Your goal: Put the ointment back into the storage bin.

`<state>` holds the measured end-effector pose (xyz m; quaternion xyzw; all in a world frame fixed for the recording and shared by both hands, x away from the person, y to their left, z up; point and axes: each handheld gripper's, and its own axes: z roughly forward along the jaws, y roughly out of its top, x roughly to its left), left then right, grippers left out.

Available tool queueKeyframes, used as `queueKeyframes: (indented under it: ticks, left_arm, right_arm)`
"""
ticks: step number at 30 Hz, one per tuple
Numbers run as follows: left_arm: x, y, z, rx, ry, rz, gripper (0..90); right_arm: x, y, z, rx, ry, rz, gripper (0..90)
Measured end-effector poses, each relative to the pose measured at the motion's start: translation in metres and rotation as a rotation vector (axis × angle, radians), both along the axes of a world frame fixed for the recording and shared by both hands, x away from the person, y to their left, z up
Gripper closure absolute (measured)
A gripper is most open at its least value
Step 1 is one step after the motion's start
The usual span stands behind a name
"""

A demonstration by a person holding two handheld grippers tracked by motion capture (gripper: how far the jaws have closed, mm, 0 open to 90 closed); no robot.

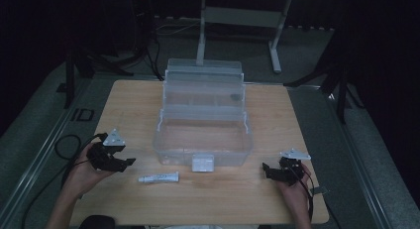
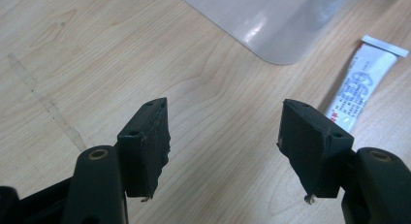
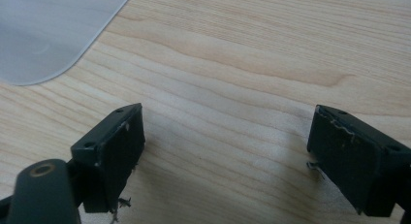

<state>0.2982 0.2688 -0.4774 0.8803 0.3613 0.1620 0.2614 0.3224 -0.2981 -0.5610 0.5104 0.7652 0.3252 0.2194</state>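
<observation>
A clear plastic storage box stands open in the middle of the wooden table, its lid and tiered trays raised behind it. A small white tube lies in front of the box, left of its latch; in the left gripper view the tube sits just beyond the right jaw. My left gripper hovers open left of the tube, its own camera showing it empty over bare wood. My right gripper is open near the front right; from its own camera the gripper holds nothing, the box corner ahead.
The box's white latch juts toward the front edge. Black cables loop off the table's left side. Stands and a desk frame rise on the dark floor behind. Bare wood lies between the two grippers.
</observation>
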Motion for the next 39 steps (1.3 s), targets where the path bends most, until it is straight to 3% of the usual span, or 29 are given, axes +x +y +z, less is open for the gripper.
queueKeyframes:
  ticks: [7, 24, 39]
  left_arm:
    - [0.001, -0.004, 0.006, -0.004, 0.006, -0.047, 36.0]
    - [-0.001, -0.02, 0.011, 0.084, 0.039, -0.16, 36.0]
    - [-0.004, -0.027, 0.019, 0.118, 0.053, -0.219, 36.0]
  right_arm:
    - [0.0, 0.0, 0.0, 0.0, 0.0, 0.009, 13.0]
    - [0.0, 0.001, 0.0, 0.0, 0.001, 0.019, 13.0]
    - [-0.001, 0.001, 0.0, 0.0, 0.001, 0.025, 13.0]
